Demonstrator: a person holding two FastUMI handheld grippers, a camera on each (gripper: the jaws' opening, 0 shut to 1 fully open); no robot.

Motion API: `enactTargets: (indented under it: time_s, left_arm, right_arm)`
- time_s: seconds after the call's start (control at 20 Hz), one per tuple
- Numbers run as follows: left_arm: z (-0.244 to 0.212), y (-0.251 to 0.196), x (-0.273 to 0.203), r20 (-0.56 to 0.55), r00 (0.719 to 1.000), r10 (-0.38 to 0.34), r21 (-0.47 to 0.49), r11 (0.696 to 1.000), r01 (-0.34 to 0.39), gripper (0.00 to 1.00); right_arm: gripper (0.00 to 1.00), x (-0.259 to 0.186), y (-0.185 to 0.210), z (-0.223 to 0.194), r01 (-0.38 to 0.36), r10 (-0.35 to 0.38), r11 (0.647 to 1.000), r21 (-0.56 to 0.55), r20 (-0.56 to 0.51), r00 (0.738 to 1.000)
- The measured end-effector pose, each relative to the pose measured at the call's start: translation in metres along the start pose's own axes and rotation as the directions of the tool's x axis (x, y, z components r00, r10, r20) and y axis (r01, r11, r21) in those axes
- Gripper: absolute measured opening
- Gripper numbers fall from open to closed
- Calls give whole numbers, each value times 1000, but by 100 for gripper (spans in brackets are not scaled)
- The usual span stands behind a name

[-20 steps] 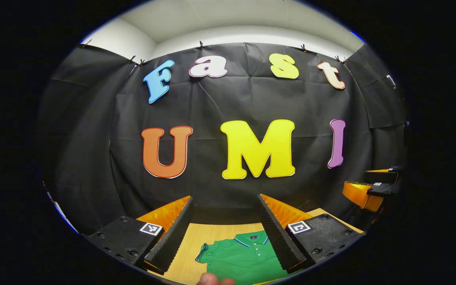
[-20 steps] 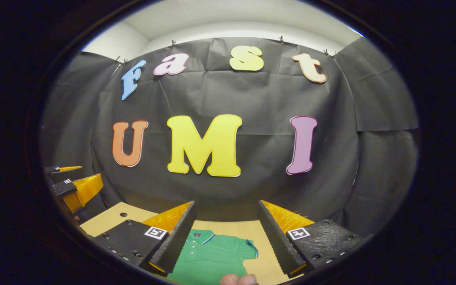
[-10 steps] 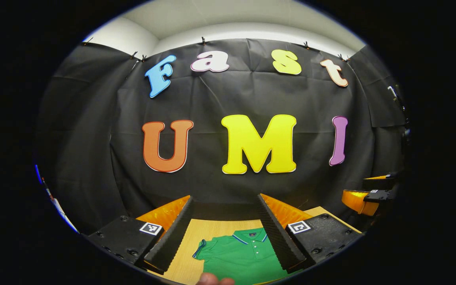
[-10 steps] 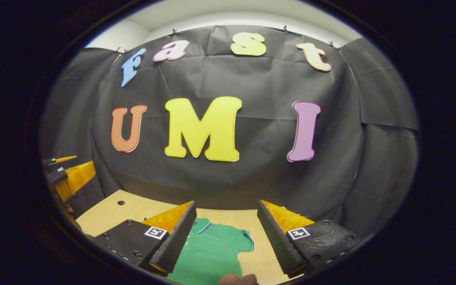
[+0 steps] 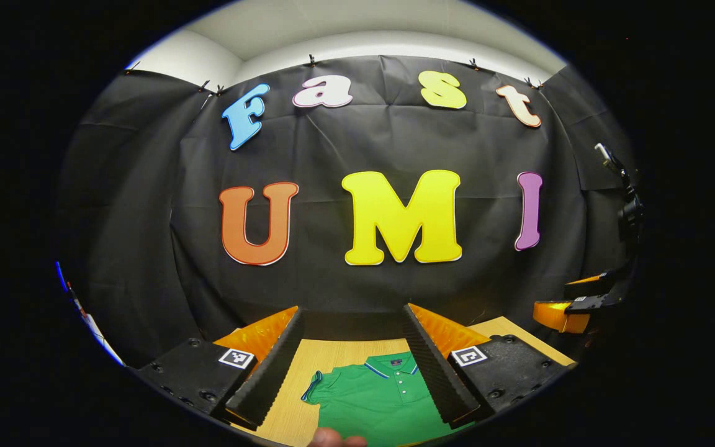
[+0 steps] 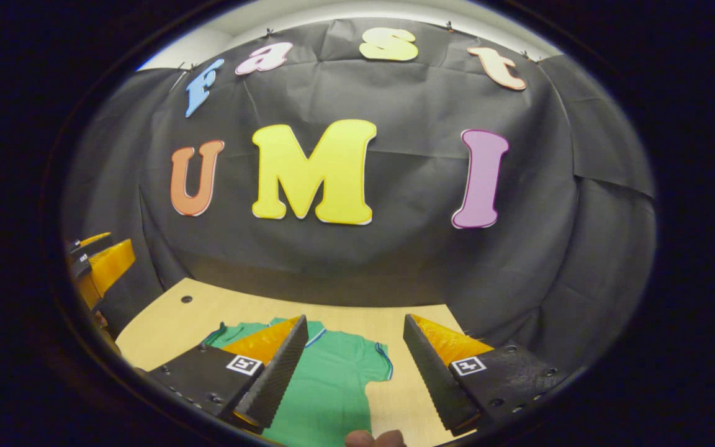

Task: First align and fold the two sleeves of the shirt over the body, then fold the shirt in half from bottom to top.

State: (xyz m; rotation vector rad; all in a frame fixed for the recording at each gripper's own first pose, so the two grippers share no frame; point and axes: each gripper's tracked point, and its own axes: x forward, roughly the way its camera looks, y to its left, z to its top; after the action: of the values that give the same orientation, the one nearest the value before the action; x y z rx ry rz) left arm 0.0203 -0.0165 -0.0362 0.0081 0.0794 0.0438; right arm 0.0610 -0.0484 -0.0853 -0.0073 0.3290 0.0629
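Shirt point(image 6: 332, 385) lies flat on the table point(image 6: 165, 316), collar away, both sleeves spread, nothing folded. Over the last second the right gripper point(image 6: 351, 372) has been tipped downward, more table and shirt being brought into view; left gripper point(image 5: 351, 366) barely shifted. Both are held open, empty, above the shirt: approach to the 2 sleeves is judged underway.

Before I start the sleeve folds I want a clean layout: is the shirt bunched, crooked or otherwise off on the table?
Nothing stands out. The green shirt lies flat on the wooden table, collar toward the booth wall, both short sleeves spread outward and unfolded. The left gripper and right gripper are open above it, holding nothing.
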Motion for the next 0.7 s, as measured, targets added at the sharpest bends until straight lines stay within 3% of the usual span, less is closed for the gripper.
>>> enactTargets:
  time_s: [0.3, 0.7]
  left_arm:
    - [-5, -1, 7, -19, 1000, 9, 2, 1000, -9, 99]
    - [-29, 0, 17, -82, 996, 43, 15, 999, -42, 99]
  right_arm:
    - [95, 56, -31, -34, 6, -6, 1000, 1, -148, 989]
    - [95, 182, -67, -128, 9, 14, 998, 64, -352, 936]
